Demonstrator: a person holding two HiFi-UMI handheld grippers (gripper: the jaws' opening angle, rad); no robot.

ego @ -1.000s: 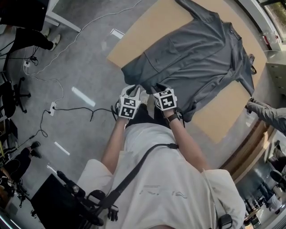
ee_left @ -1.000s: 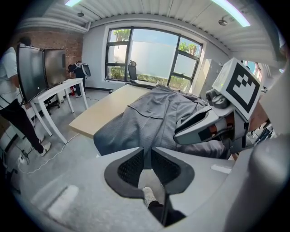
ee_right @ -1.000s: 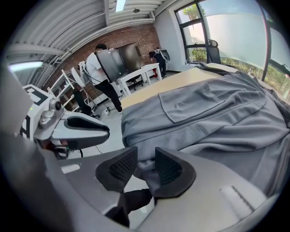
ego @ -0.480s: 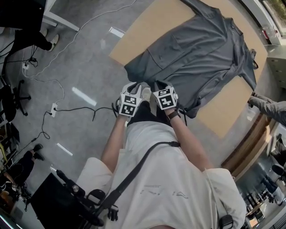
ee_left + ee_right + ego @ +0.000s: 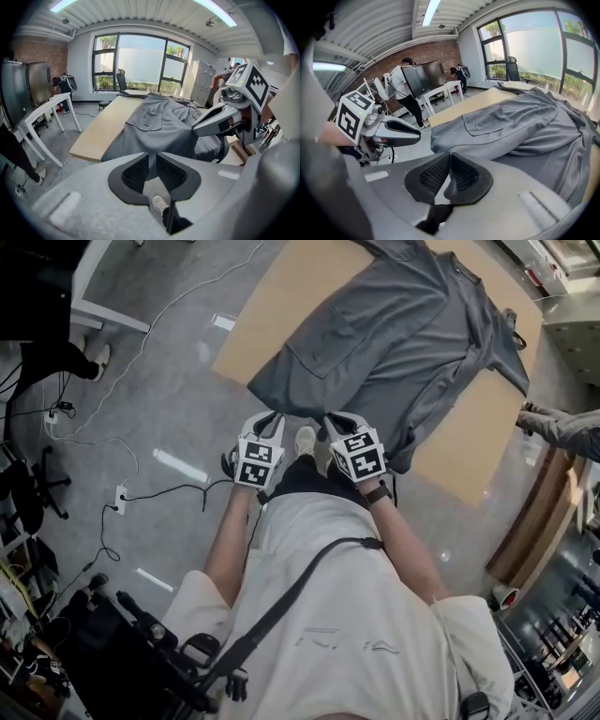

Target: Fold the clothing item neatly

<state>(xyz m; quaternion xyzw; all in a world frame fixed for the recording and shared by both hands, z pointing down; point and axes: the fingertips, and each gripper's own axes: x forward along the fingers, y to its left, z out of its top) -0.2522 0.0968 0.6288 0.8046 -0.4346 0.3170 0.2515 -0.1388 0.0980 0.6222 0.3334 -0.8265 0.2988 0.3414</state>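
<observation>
Pinching the 6 o'clock hem of the grey shirt (image 5: 394, 343), the left gripper (image 5: 271, 420) and right gripper (image 5: 337, 420) should rise level together.

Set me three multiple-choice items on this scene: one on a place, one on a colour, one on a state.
1. Where on the shirt are the left gripper and the right gripper?
A. the collar
B. the hem nearest the person
C. the far sleeve

2. The shirt's colour is:
A. red
B. white
C. grey

3. The shirt lies:
A. spread out, unfolded
B. folded in half
C. rolled up

Key:
1 B, in the head view both grippers pinch the near hem.
2 C, the fabric is plain grey in every view.
3 A, its whole front lies open across the table.
</observation>
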